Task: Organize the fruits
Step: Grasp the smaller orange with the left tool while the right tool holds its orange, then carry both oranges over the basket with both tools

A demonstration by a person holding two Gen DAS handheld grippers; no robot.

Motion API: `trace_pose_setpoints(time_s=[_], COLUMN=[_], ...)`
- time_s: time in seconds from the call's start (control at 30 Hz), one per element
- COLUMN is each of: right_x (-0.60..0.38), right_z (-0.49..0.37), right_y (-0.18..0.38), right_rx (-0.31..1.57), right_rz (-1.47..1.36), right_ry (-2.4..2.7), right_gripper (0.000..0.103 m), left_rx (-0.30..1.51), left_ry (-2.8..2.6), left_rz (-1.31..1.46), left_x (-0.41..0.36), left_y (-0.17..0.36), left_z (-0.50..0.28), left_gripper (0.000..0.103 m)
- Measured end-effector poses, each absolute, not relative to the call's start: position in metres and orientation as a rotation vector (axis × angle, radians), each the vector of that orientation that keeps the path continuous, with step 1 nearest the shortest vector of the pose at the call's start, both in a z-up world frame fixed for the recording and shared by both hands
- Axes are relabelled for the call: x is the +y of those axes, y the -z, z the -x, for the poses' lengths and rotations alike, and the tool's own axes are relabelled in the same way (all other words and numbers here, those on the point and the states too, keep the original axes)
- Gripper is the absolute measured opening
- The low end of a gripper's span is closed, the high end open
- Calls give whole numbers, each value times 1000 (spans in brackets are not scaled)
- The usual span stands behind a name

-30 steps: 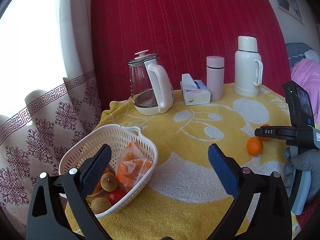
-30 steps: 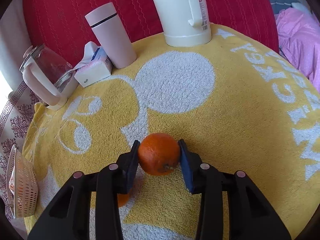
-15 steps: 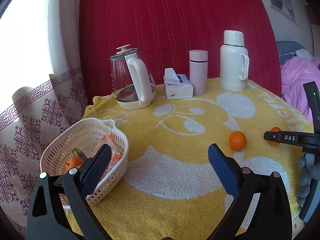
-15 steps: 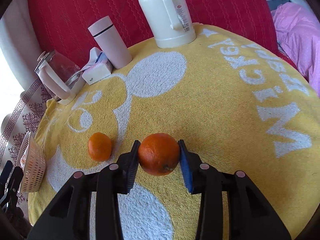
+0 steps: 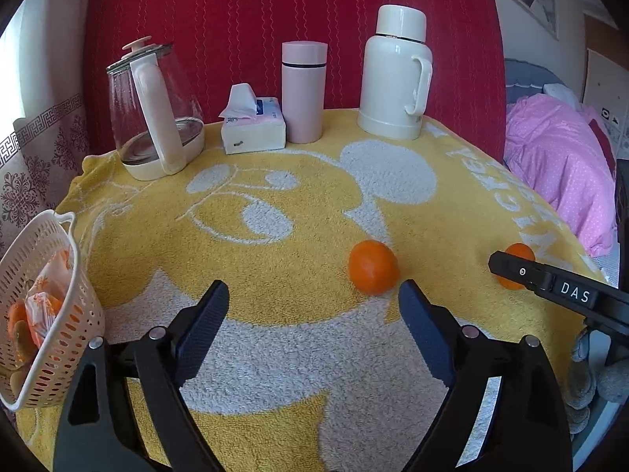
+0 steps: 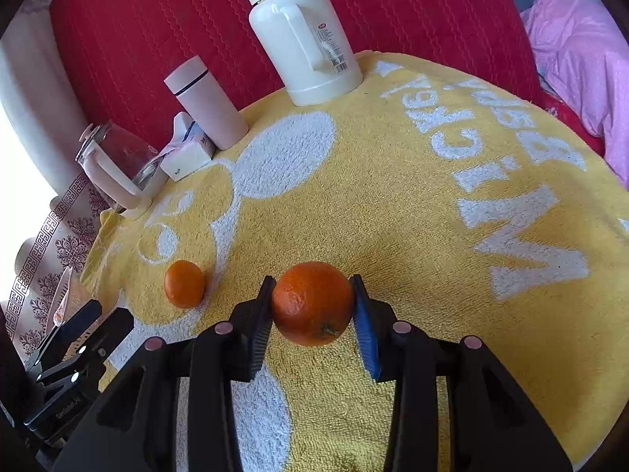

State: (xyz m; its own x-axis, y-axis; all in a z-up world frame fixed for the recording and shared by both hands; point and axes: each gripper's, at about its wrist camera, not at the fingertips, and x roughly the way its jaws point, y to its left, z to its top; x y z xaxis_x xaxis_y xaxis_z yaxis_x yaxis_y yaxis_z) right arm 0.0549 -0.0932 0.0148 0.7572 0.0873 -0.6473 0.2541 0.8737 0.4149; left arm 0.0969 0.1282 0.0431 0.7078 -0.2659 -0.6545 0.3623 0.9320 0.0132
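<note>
Yellow towel is backed by a red curtain. An orange is clamped in the right gripper. The left gripper is held wide.

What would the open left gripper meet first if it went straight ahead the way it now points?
Probably bare yellow towel: the left gripper aims between basket and loose orange, which lies just right of its line. Depth is uncertain.

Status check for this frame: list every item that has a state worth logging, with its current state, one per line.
Left gripper: open, empty, above the towel.
Right gripper: shut on held orange.
Loose orange: lying on the yellow towel, ungripped.
Basket: holds fruit and a packet.
Glass kettle: upright, lid on, nearly empty.
Pink tumbler: upright, capped.
White thermos: upright, capped.
Tissue box: open, tissue sticking out.
</note>
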Motion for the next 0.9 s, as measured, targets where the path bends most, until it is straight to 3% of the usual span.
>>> trace_pose_setpoints(time_s=[0.33, 0.6, 0.9], right_x=[-98, -94, -94], right_z=[-45, -37, -35], right_y=[-22, -29, -30], right_rx=[659, 607, 599], right_rz=[-530, -489, -484], right_ry=[88, 96, 91], right_gripper=[38, 38, 38], left_rx=[784, 791, 779], left_ry=[435, 439, 461], left_rz=[-123, -178, -89], left_x=[89, 70, 85], left_y=[-31, -20, -20], left_z=[-125, -137, -134], left_gripper=[65, 38, 38])
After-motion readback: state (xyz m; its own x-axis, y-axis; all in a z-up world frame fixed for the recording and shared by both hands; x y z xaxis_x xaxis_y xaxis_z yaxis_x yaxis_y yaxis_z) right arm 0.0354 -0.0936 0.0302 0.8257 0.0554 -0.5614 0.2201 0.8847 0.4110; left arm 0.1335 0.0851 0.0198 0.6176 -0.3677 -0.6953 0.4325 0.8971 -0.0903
